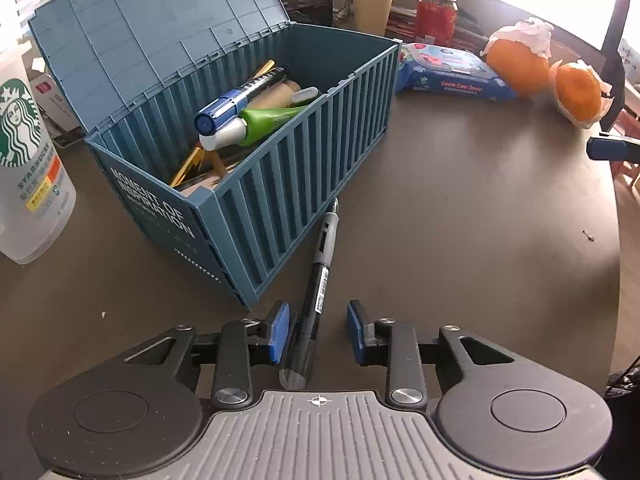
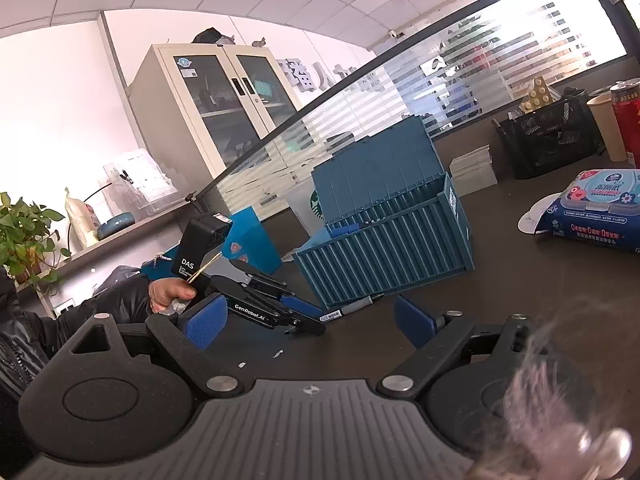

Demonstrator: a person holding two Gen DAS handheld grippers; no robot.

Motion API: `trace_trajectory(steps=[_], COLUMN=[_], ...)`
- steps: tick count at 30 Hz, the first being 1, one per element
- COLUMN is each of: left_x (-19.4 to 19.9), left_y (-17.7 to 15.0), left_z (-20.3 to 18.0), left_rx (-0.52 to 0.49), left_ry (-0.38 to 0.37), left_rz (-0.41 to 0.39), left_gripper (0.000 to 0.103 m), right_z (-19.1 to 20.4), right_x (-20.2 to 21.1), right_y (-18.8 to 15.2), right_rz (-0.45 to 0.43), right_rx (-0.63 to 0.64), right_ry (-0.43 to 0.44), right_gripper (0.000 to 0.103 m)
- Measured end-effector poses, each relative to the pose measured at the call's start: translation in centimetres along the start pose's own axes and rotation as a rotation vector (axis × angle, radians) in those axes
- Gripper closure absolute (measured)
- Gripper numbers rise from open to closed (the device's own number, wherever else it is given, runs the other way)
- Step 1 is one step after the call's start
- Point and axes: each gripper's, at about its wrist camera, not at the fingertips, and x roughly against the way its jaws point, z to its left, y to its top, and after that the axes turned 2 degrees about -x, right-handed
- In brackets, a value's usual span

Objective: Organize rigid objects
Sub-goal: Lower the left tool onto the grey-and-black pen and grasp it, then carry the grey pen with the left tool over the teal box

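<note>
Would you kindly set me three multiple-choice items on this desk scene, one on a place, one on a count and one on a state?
1. Where does the black pen lie? A inside the blue box; B on the table beside the box; C on top of the lid.
2. How many oranges are on the table? A one; B two; C four.
3. The box's lid is: A shut; B raised open; C taken off.
Answers: 1 B, the pen rests on the tabletop along the ribbed wall; 2 B, two sit side by side; 3 B, the lid stands up behind the contents.
</note>
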Motion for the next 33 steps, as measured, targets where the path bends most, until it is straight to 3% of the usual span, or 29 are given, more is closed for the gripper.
trace_trajectory(steps=[3,4,13,20,25,29,33], left_x=[-0.1,-0.1,0.1,2.3,5.6,7.8,7.5], left_y=[0.1,0.1,0.2,0.7,2.9,6.1,9.1], left_z=[-0.3,-0.5,-3.0,-5.2,-6.6,-5.2,-3.2], left_rx=[0.004,0.008,-0.007,-0.063,-0.154,-0.173,-0.181], left_ry=[0.011,0.015,0.046,0.005,0.026,0.060,0.087], left_rz=[0.000,-0.001,-0.010,-0.052,-0.107,-0.161,-0.156], left_gripper=[0.081,0.090,0.091,0.091,0.091,0.091,0.091], right_z=[-0.1,-0.1,0.0,-0.1,-0.2,-0.1,-0.2], right_x=[0.1,0.1,0.4,0.9,0.9,0.8,0.9], right_y=[0.0,0.0,0.1,0.2,0.1,0.0,0.0], right_rz=[-0.002,-0.003,-0.013,-0.024,-0.029,-0.027,-0.027], right_rx=[-0.003,-0.004,-0.005,-0.001,-0.006,-0.006,-0.007], right_ry=[0.000,0.000,0.004,0.005,0.009,0.014,0.013], right_gripper=[0.012,0.012,0.012,0.012,0.012,0.012,0.012])
